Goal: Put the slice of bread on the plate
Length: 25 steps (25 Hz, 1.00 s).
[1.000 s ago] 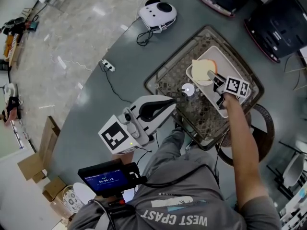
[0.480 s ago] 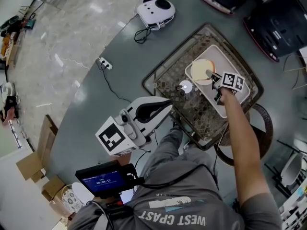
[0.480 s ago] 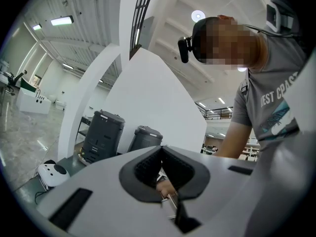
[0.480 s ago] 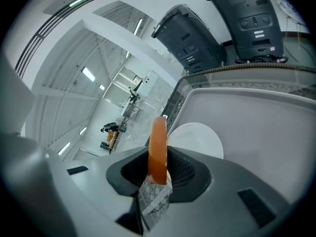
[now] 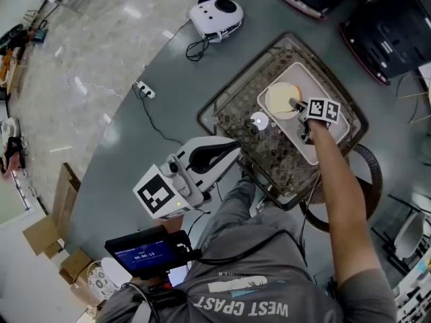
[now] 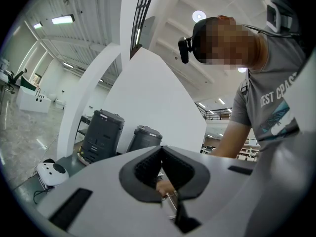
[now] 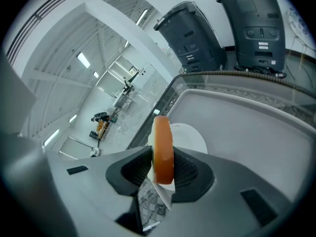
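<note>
The slice of bread (image 5: 280, 99), round with a brown crust, is clamped on edge between the pads of my right gripper (image 5: 295, 105). In the right gripper view the bread (image 7: 163, 135) stands upright in my right gripper (image 7: 165, 162), just over the small white plate (image 7: 192, 136). From the head view the plate (image 5: 267, 109) shows only as a rim under the bread; whether they touch I cannot tell. My left gripper (image 5: 237, 148) hangs level over the table's near side, its pads meeting at the tip, nothing in it (image 6: 162, 150).
The plate lies on a white rectangular tray (image 5: 324, 137) inside a wicker basket tray (image 5: 232, 116). A small round shiny lid (image 5: 258, 120) lies in the basket. Two black appliances (image 5: 385, 31) stand behind, a panda-shaped device (image 5: 215, 13) with a cable at the far left.
My right gripper has come down with the bread toward the plate and tilted further downward. The left gripper has stayed where it was.
</note>
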Each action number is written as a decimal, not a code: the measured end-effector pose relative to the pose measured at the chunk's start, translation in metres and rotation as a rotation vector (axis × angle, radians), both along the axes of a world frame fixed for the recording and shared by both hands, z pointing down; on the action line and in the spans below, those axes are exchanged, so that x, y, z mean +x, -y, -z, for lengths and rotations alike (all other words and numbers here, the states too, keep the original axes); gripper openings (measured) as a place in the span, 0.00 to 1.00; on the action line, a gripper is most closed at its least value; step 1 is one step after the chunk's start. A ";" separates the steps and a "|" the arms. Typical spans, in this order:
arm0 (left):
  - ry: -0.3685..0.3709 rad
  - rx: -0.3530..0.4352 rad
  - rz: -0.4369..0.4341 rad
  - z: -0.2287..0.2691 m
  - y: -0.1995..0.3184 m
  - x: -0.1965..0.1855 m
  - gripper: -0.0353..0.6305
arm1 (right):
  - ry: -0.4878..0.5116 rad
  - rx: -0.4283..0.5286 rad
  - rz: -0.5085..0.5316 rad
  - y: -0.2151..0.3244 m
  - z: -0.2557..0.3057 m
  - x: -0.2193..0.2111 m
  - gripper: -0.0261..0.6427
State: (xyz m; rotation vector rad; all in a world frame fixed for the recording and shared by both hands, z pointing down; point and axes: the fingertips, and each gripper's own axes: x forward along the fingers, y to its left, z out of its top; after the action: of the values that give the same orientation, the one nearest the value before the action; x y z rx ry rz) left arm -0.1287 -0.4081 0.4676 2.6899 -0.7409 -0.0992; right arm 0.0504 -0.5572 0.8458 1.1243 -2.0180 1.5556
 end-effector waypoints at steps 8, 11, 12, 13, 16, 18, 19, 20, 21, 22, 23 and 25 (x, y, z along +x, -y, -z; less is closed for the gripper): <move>-0.004 0.013 0.003 0.000 0.001 0.000 0.06 | -0.219 0.043 0.108 0.004 -0.011 0.011 0.23; -0.002 0.002 0.002 -0.003 -0.001 -0.001 0.07 | -0.290 0.049 0.135 0.006 -0.017 0.018 0.26; -0.003 -0.001 0.003 -0.004 -0.001 -0.002 0.07 | -0.312 0.050 0.142 0.006 -0.019 0.021 0.28; -0.002 -0.005 0.002 -0.005 -0.001 -0.002 0.07 | -0.335 0.049 0.148 0.006 -0.022 0.024 0.29; -0.001 -0.013 0.004 -0.008 -0.002 -0.003 0.07 | -0.373 0.041 0.171 0.004 -0.030 0.032 0.31; 0.001 -0.015 0.006 -0.009 -0.001 -0.004 0.07 | -0.386 0.031 0.190 0.003 -0.036 0.034 0.31; 0.001 -0.017 0.007 -0.009 -0.001 -0.005 0.07 | -0.389 0.026 0.196 0.003 -0.038 0.034 0.31; 0.002 -0.018 0.006 -0.009 0.000 -0.006 0.07 | -0.390 0.019 0.199 0.003 -0.040 0.035 0.31; 0.003 -0.020 0.006 -0.010 0.000 -0.006 0.06 | -0.391 0.012 0.200 0.003 -0.042 0.035 0.31; 0.003 -0.021 0.006 -0.010 0.001 -0.005 0.07 | -0.393 0.004 0.203 0.003 -0.043 0.036 0.31; 0.003 -0.021 0.006 -0.010 0.001 -0.005 0.07 | -0.401 -0.002 0.209 0.003 -0.045 0.037 0.32; 0.004 -0.022 0.007 -0.011 0.002 -0.005 0.07 | -0.432 -0.009 0.238 0.001 -0.050 0.038 0.33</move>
State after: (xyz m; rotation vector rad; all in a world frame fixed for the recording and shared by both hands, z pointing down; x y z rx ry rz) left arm -0.1338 -0.4097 0.4782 2.6672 -0.7482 -0.0868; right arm 0.0889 -0.5586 0.8957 1.0620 -1.7729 1.0930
